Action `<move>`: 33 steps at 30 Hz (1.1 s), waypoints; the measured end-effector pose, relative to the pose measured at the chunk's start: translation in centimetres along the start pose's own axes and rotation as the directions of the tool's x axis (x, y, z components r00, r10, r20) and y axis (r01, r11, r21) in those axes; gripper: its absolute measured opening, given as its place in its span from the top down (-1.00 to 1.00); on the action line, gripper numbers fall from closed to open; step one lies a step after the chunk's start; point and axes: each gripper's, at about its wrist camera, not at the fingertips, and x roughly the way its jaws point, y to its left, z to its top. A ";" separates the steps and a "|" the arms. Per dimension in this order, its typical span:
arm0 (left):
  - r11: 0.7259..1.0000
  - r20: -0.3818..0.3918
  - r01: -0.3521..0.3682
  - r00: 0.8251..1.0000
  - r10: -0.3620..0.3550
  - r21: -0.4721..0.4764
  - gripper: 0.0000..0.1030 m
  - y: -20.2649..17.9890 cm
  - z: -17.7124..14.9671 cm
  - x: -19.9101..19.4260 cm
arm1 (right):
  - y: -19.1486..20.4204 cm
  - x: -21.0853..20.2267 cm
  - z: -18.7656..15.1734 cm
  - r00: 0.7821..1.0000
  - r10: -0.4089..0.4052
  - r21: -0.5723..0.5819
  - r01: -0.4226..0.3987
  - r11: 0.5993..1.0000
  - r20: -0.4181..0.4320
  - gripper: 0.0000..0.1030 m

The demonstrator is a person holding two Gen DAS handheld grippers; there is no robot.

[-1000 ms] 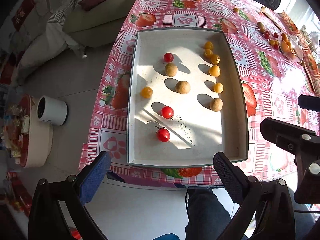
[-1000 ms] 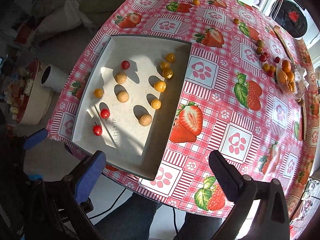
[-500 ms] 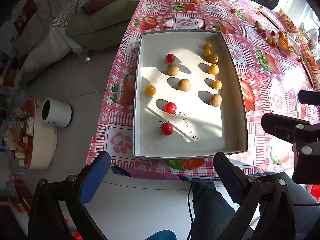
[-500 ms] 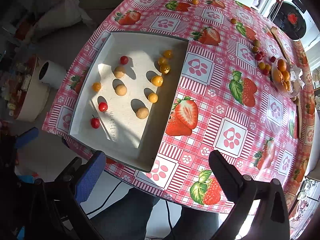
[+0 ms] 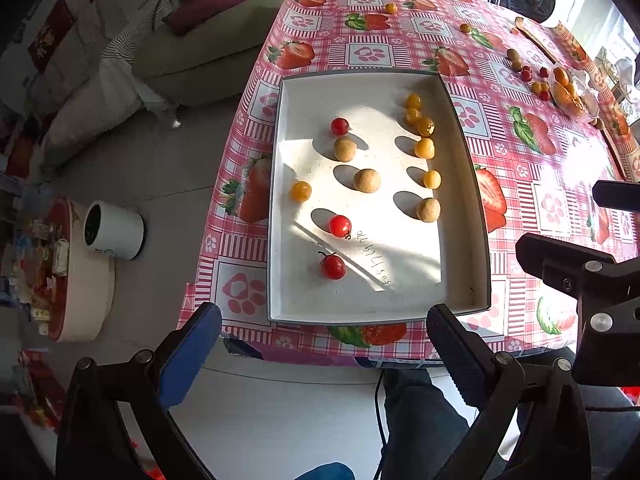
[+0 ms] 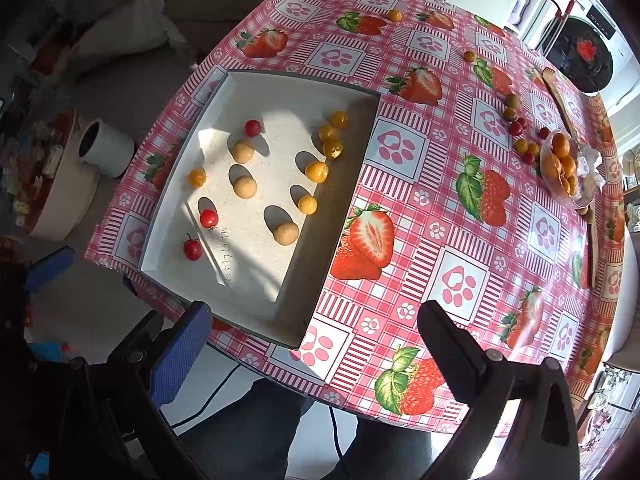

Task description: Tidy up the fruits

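A white tray [image 5: 464, 184] lies on the strawberry tablecloth near the table's front left corner; it also shows in the right wrist view [image 6: 176, 168]. In it lie red cherry tomatoes [image 5: 340, 226], tan round fruits [image 5: 367, 180] and yellow-orange fruits [image 5: 424, 148]. More small fruits [image 6: 516, 124] lie loose at the far right beside a clear dish of orange fruits [image 6: 562, 166]. My left gripper [image 5: 320, 356] is open and empty, held above and in front of the tray's near edge. My right gripper [image 6: 312, 352] is open and empty over the table's near edge, right of the tray.
The right gripper's body [image 5: 580, 280] shows at the right of the left wrist view. A white cylinder [image 5: 114, 230] and a round box [image 5: 60, 280] stand on the floor to the left. A sofa with cushions [image 5: 192, 52] stands behind. A person's legs [image 6: 256, 432] are under the table's edge.
Both grippers have drawn back and up from the table, so the tray and table look smaller. Both stay open. The fruits have not moved.
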 end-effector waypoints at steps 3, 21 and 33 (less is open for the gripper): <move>1.000 -0.006 0.010 1.000 -0.010 -0.011 -1.00 0.1 0.1 0.1 | 0.0 0.0 0.0 1.000 -0.001 -0.001 0.001 1.000 -0.001 -0.99; 1.000 -0.020 -0.004 1.000 0.004 0.012 -1.00 -0.6 0.3 0.6 | 0.1 0.1 0.3 1.000 0.011 0.005 -0.011 1.000 0.001 -0.99; 1.000 -0.007 0.024 1.000 -0.024 0.011 -1.00 -0.9 1.0 0.8 | -0.1 0.3 0.6 1.000 0.014 0.005 -0.014 1.000 0.005 -0.99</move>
